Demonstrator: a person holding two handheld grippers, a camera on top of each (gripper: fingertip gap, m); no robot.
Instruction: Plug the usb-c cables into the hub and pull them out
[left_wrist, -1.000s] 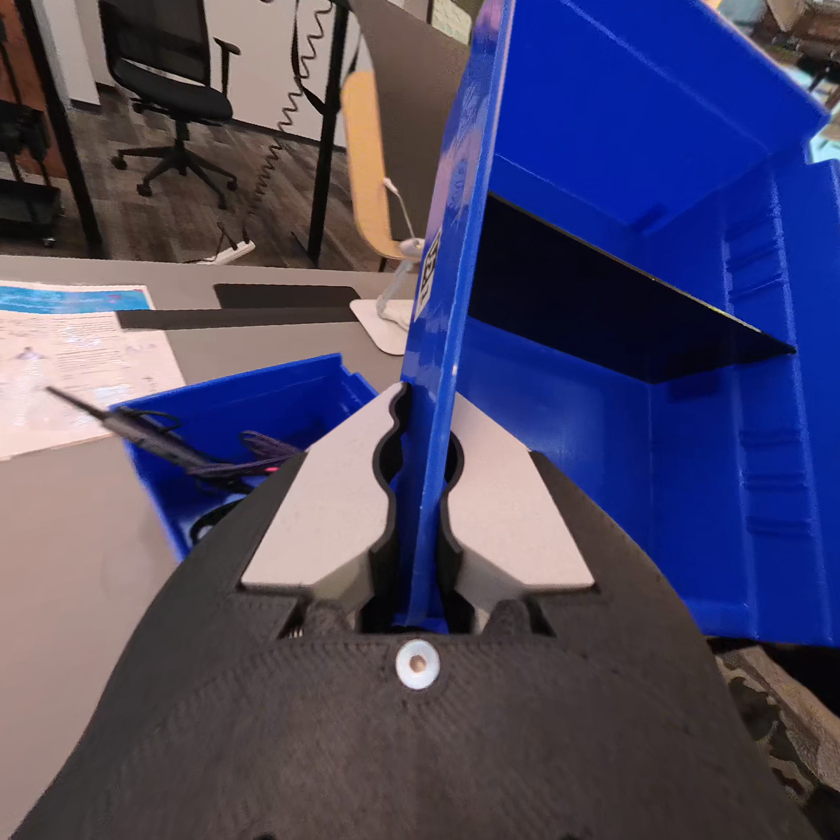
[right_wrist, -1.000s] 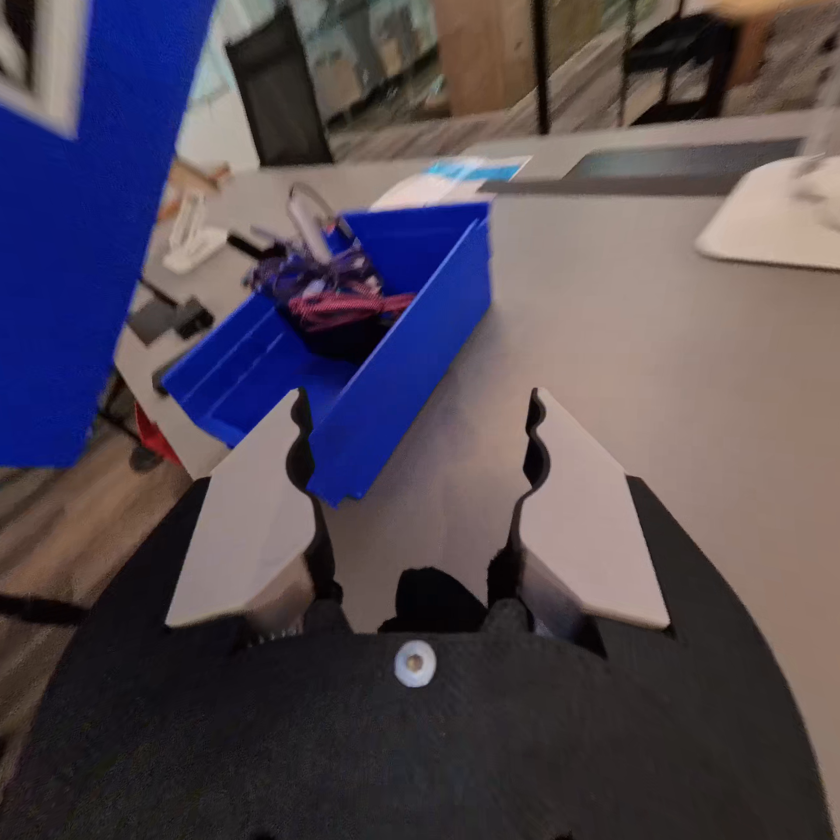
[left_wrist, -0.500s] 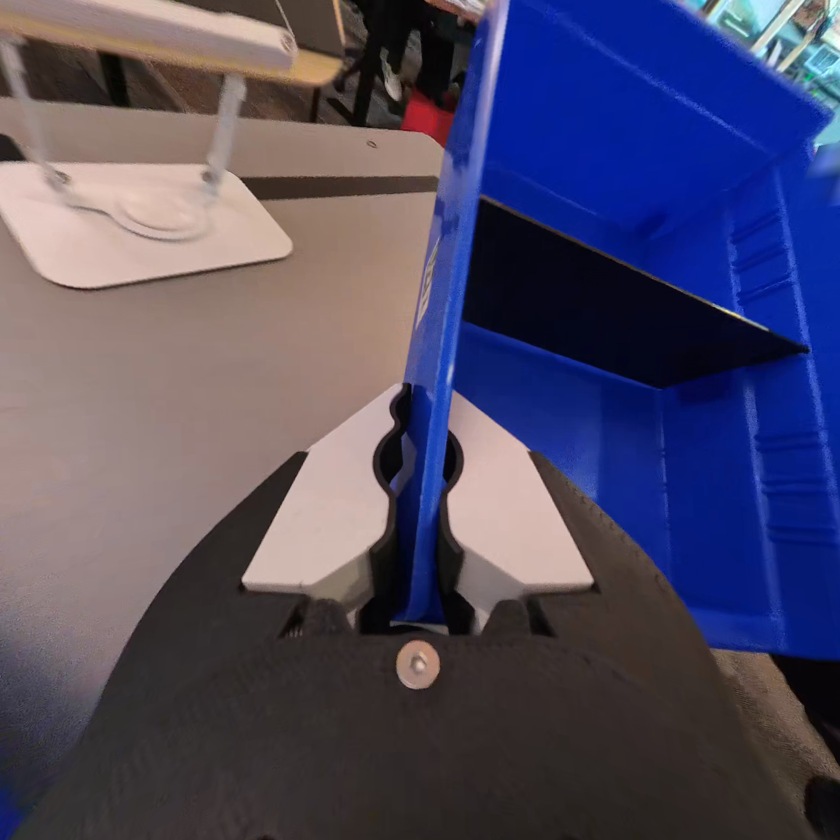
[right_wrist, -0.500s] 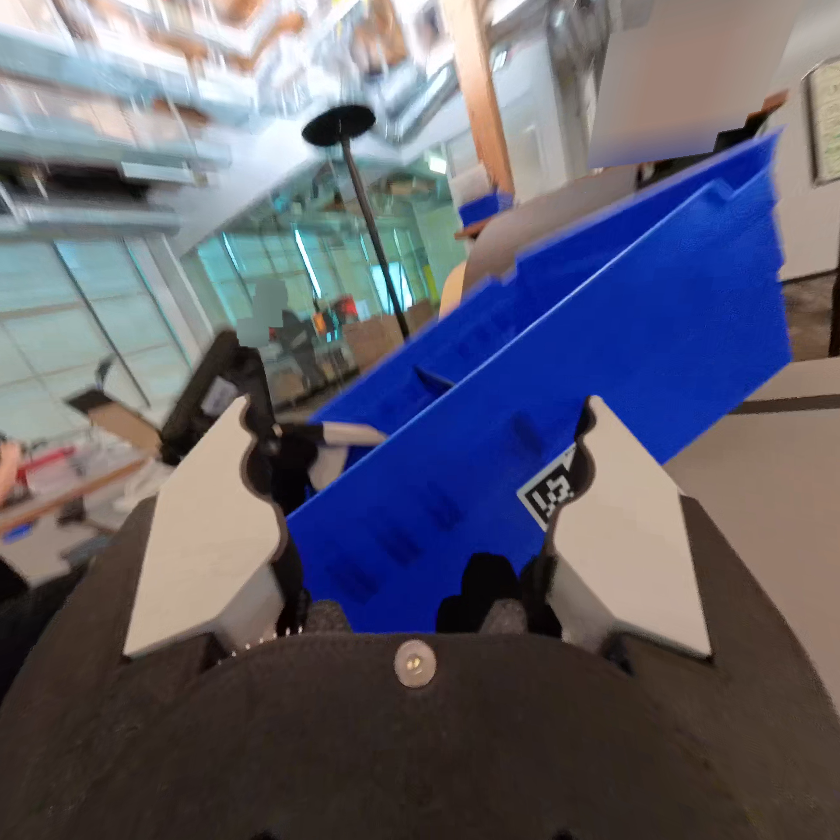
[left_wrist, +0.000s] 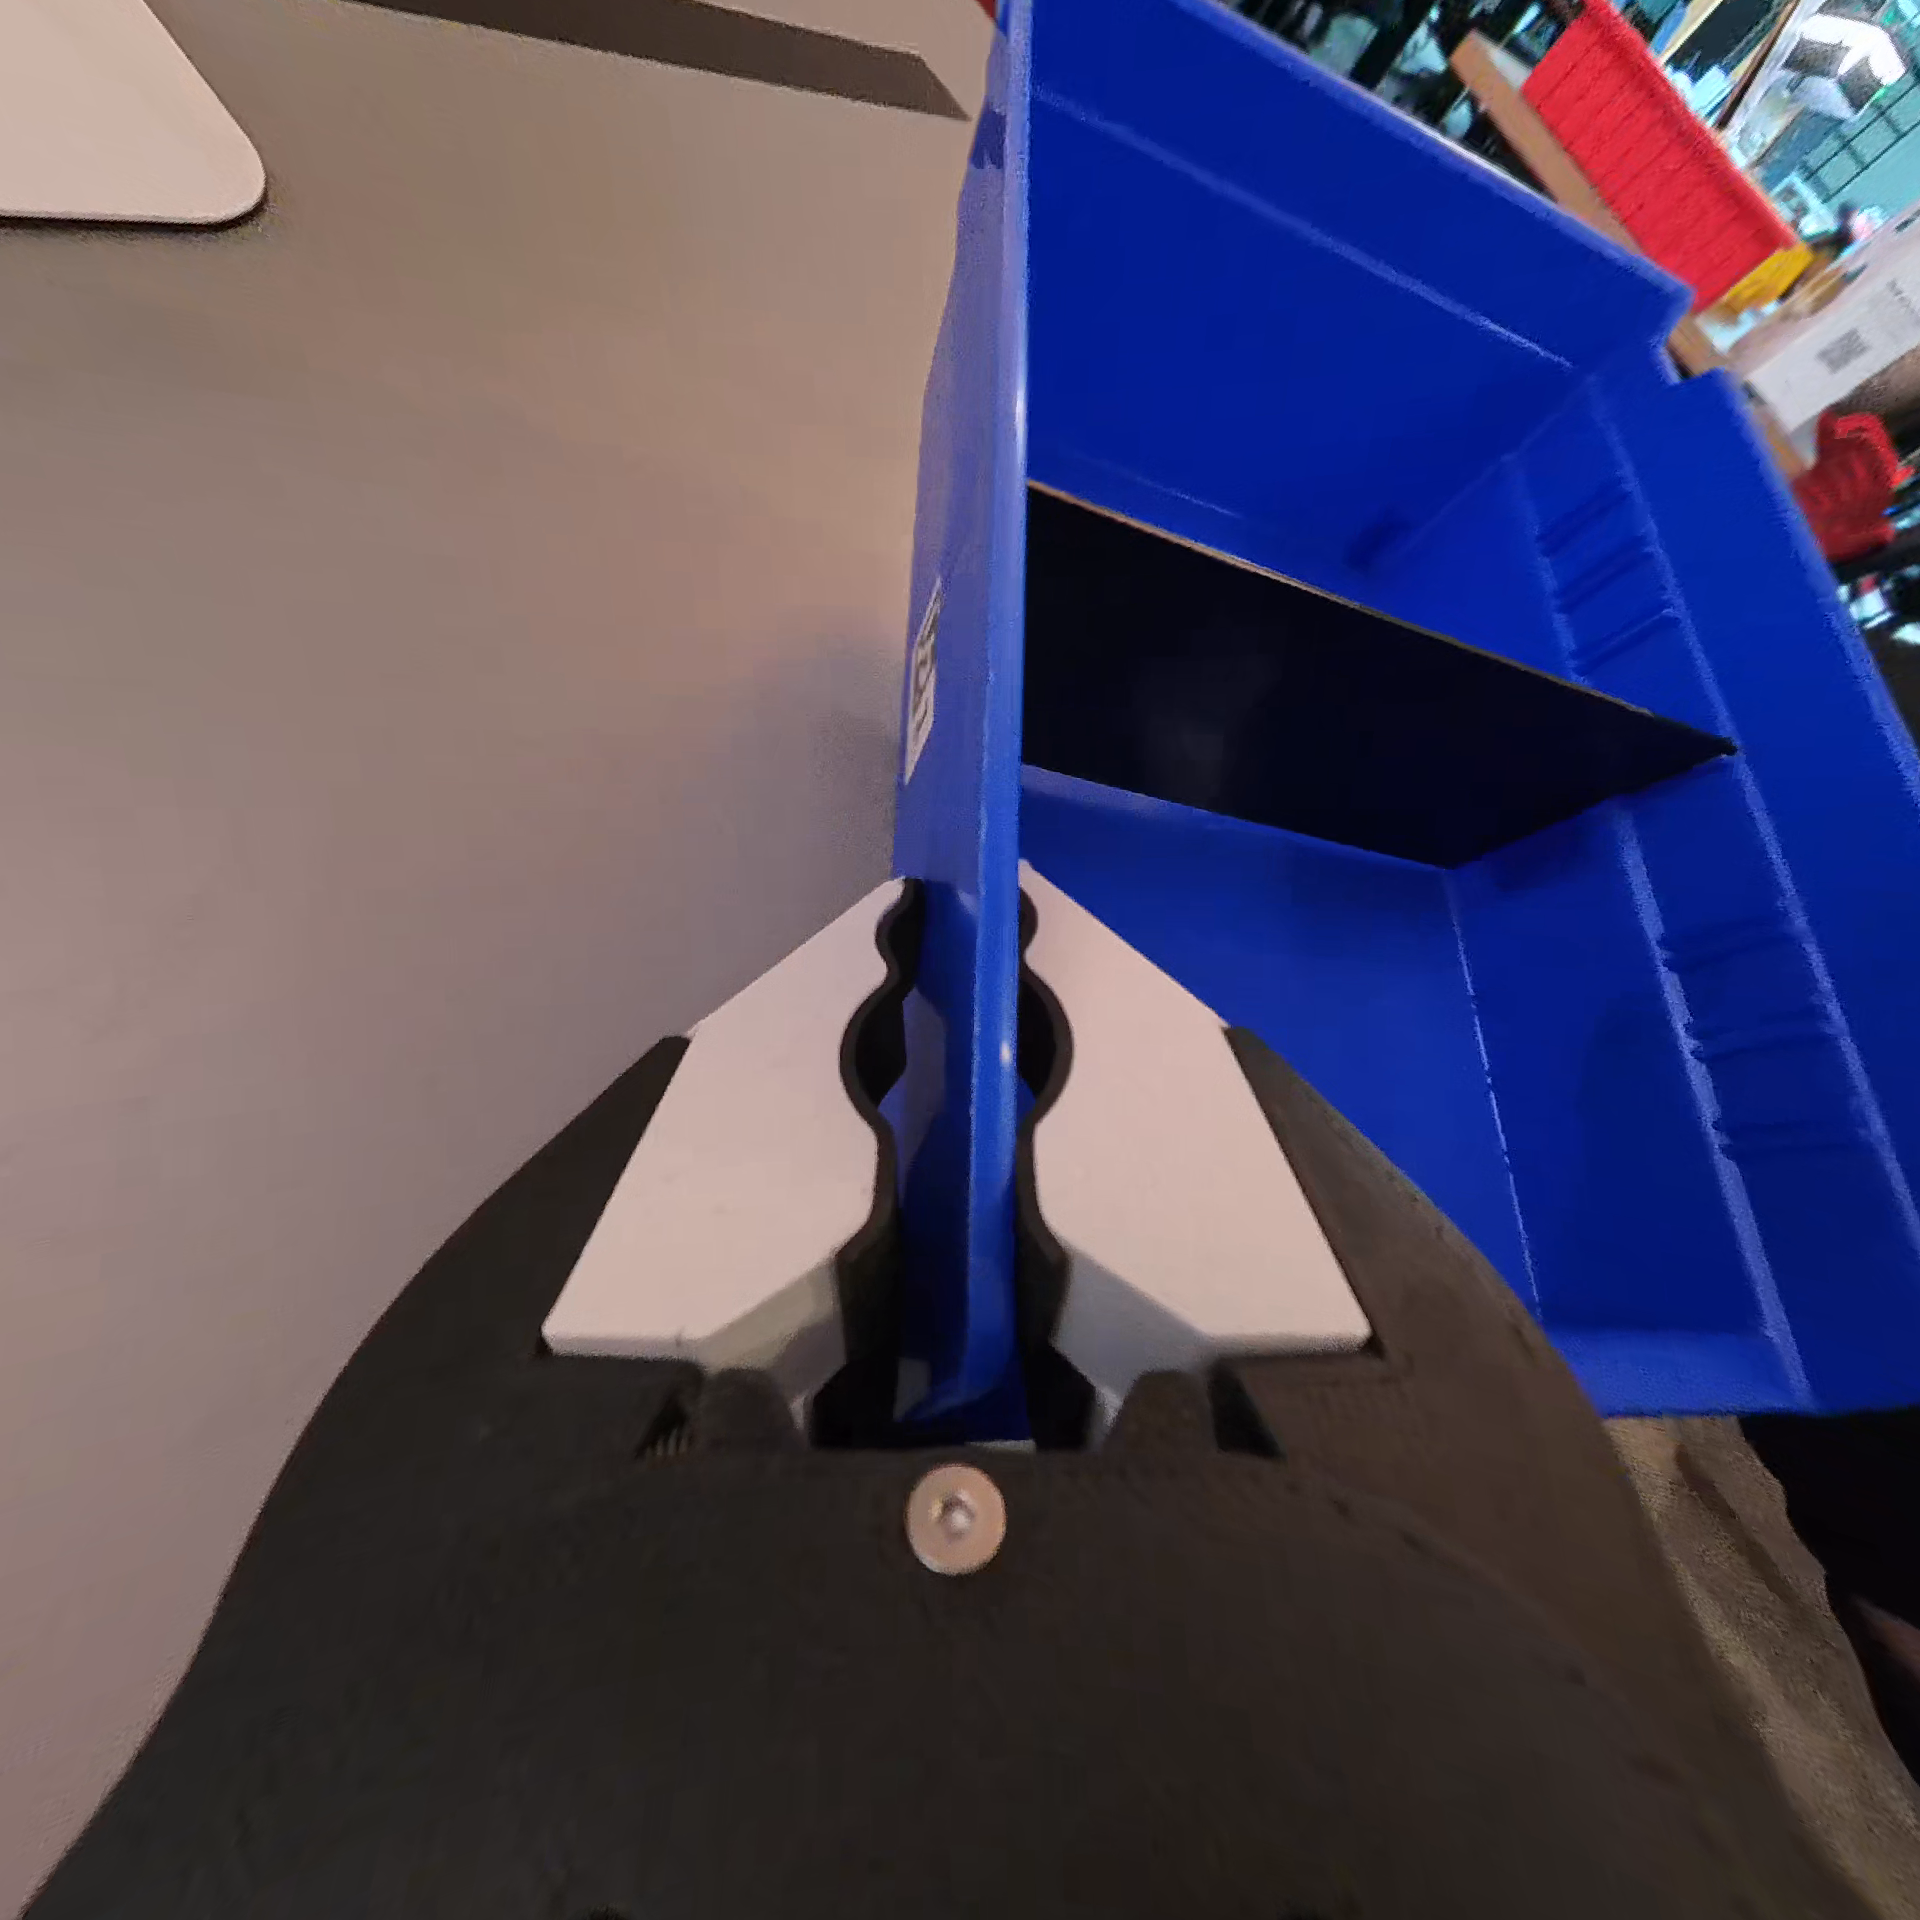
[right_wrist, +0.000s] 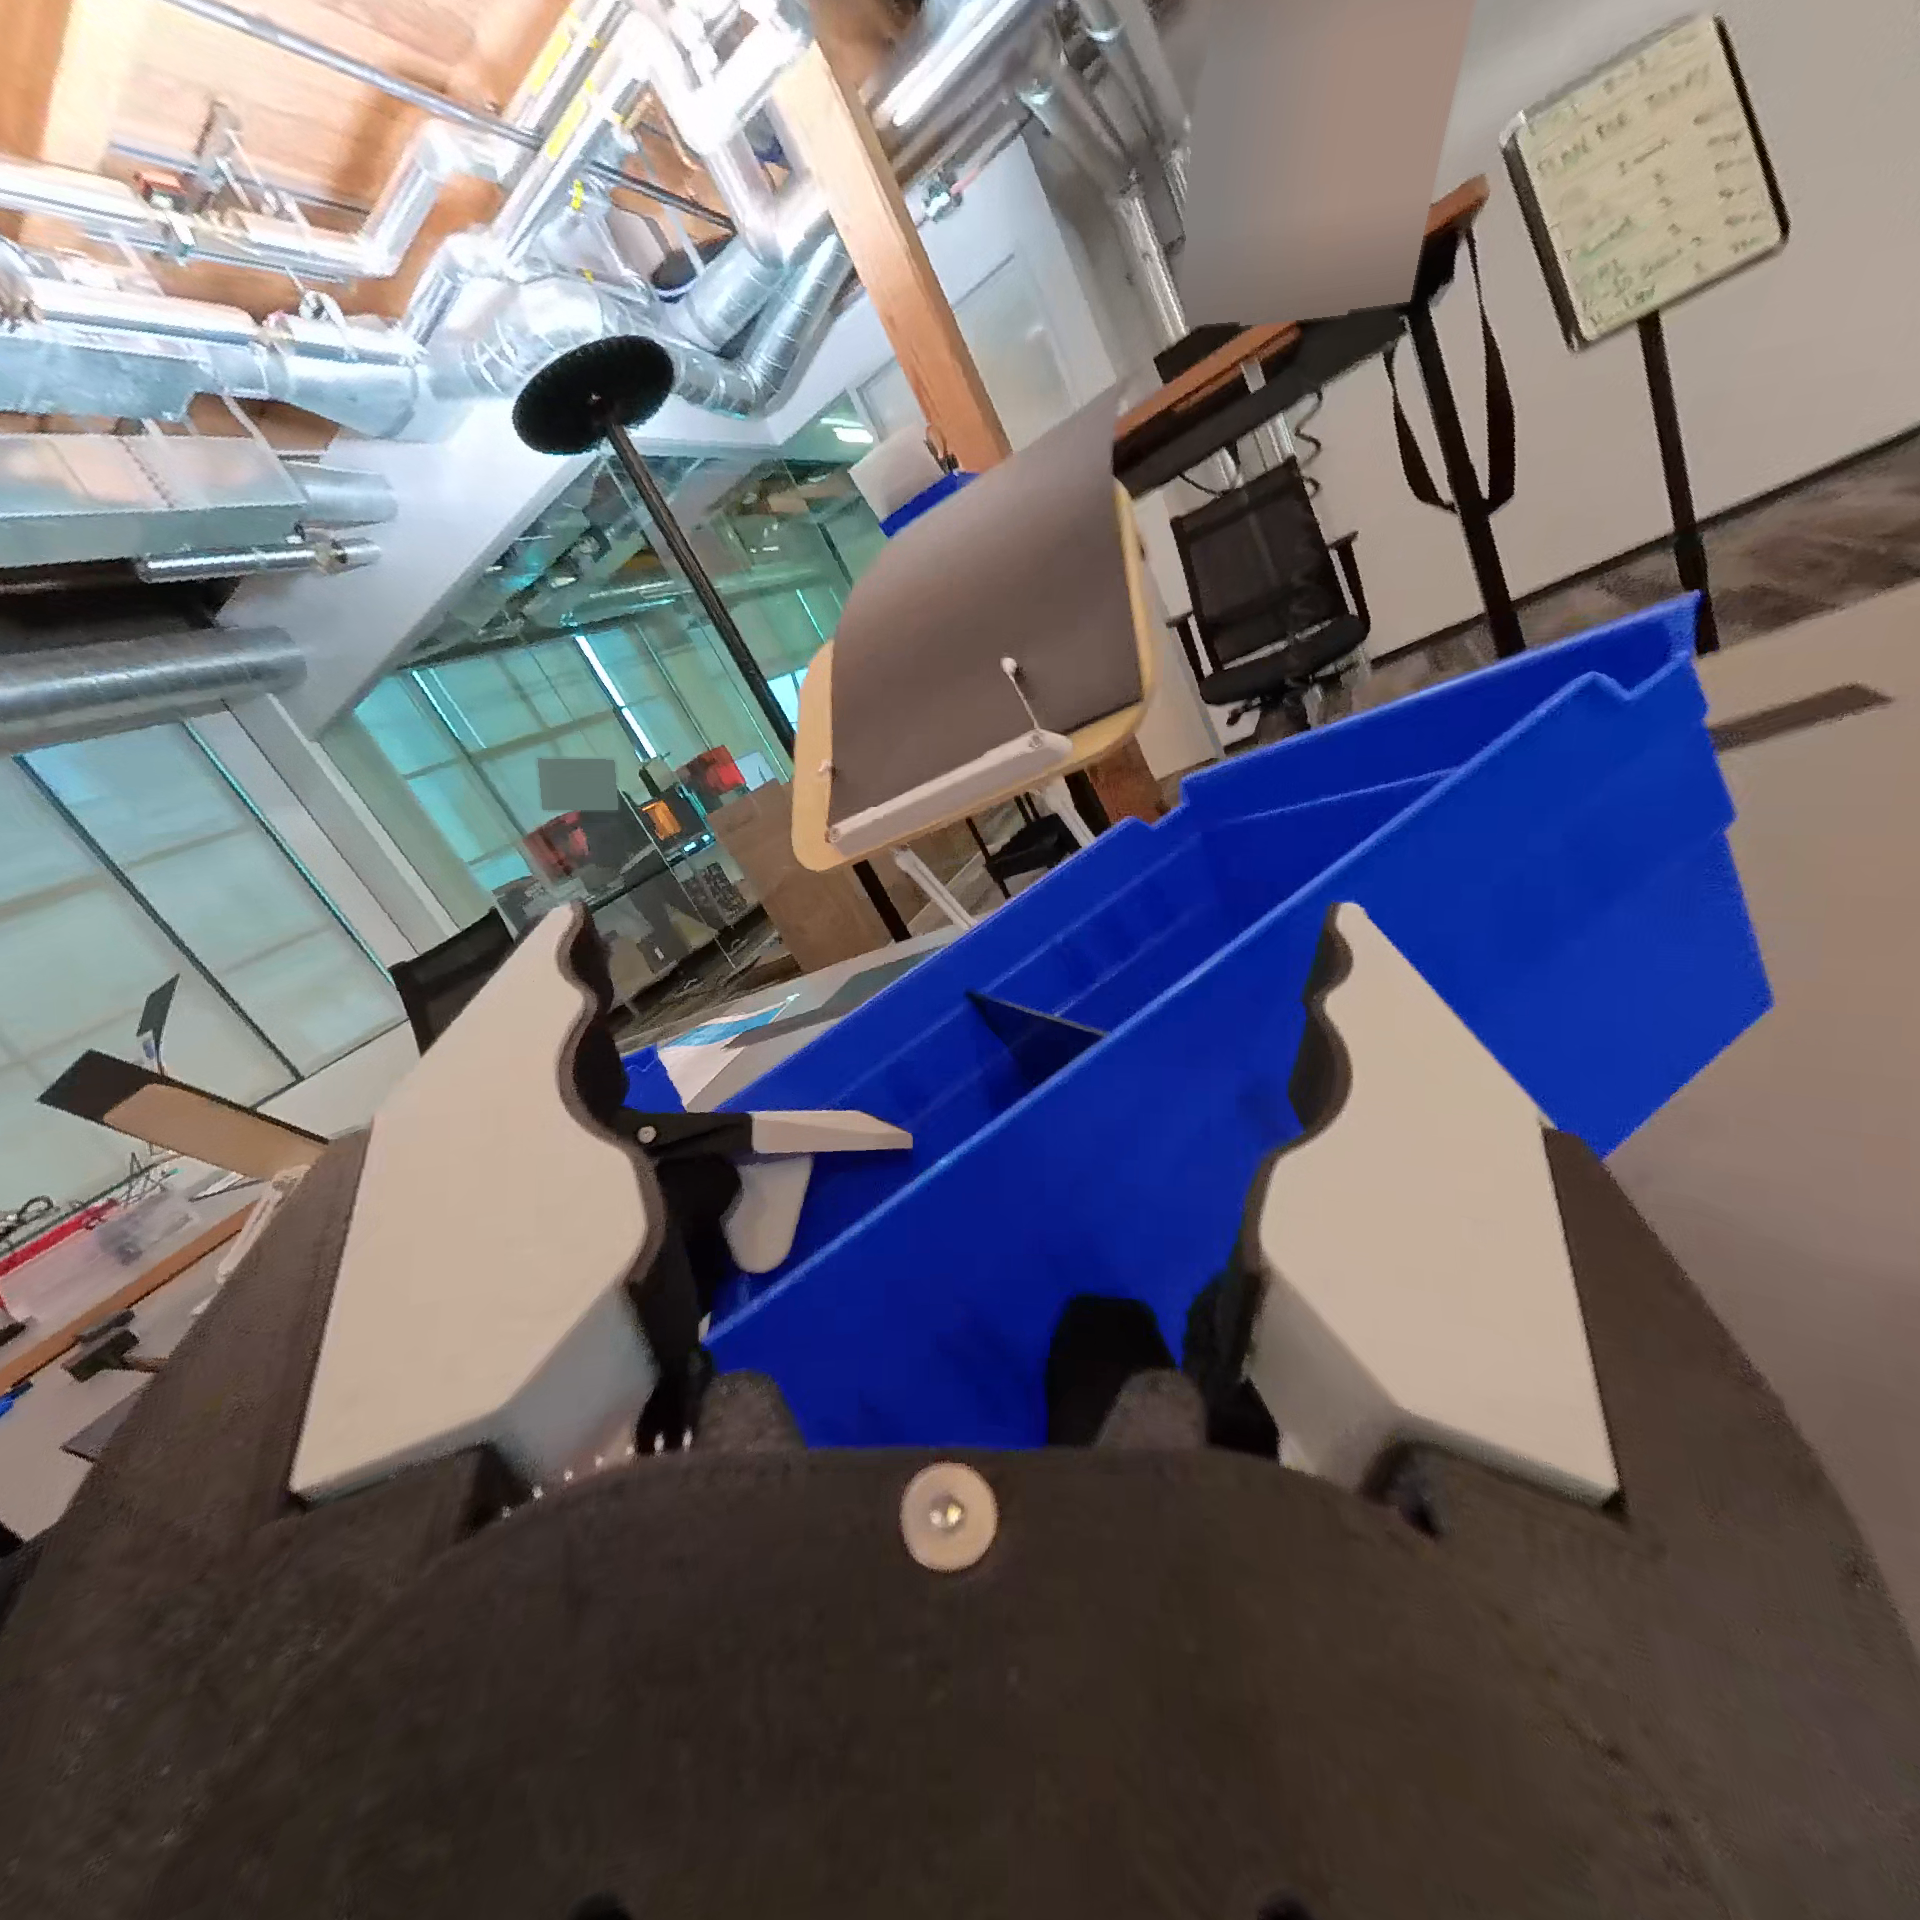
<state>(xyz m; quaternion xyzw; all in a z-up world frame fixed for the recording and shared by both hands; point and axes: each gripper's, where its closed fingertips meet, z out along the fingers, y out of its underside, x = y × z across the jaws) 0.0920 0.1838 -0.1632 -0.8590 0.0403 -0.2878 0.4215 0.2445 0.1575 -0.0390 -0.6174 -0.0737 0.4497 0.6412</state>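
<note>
My left gripper (left_wrist: 966, 904) is shut on the side wall of an empty blue bin (left_wrist: 1299, 312) with a black divider (left_wrist: 1299, 707) across it. It holds the bin tilted above the grey table (left_wrist: 416, 623). My right gripper (right_wrist: 956, 914) is open and empty, with its fingers close to the outer wall of the same bin (right_wrist: 1455, 883). The right wrist view also shows the divider (right_wrist: 1029, 1013) and the left gripper (right_wrist: 821, 1132) clamped on the far wall. No cable or hub shows in either view.
A white stand base (left_wrist: 104, 135) lies on the table at the far left. In the right wrist view a tilted board on a stand (right_wrist: 987, 675), an office chair (right_wrist: 1268, 603) and a whiteboard (right_wrist: 1642, 177) are behind the bin. Bare table (right_wrist: 1818, 1039) lies to the right. Across from one pair of fingers to the other is roughly 20 cm.
My left gripper has carried the bin across the table; the second bin with cables has left its view. My right gripper swung up from that bin to the held one and stayed open.
</note>
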